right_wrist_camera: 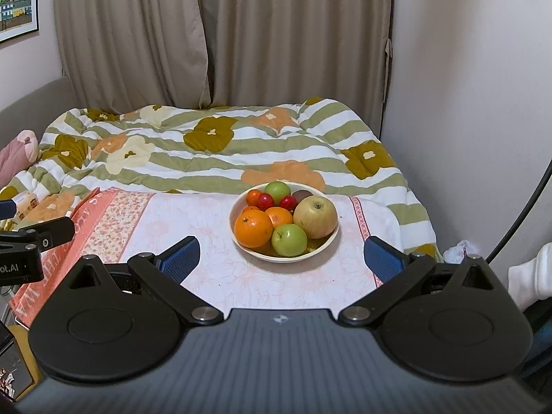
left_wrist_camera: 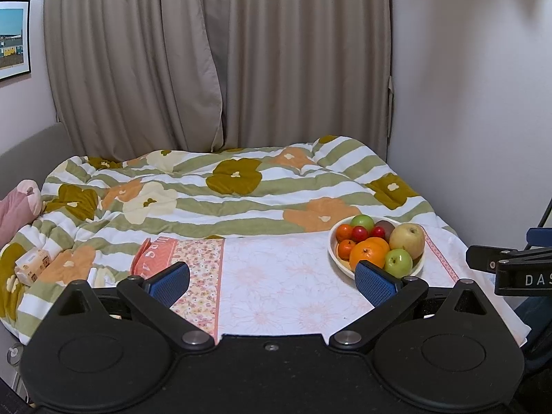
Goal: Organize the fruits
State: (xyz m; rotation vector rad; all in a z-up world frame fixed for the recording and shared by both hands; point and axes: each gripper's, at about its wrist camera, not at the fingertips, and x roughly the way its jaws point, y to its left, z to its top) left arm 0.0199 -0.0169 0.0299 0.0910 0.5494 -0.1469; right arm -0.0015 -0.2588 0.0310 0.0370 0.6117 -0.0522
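"DAS" on the right tool (left_wrist_camera: 524, 270); "ot.AI" on the left tool (right_wrist_camera: 20, 258); partial letters on orange cloth (right_wrist_camera: 51, 276).

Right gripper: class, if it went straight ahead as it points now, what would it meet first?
Probably the fruit bowl, centred between the open fingers of the right gripper; nearest are the orange and green apple.

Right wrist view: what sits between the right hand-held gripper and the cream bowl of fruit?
Nothing: in the right wrist view only bare pink floral cloth separates the open right hand-held gripper from the round cream bowl piled with fruit.
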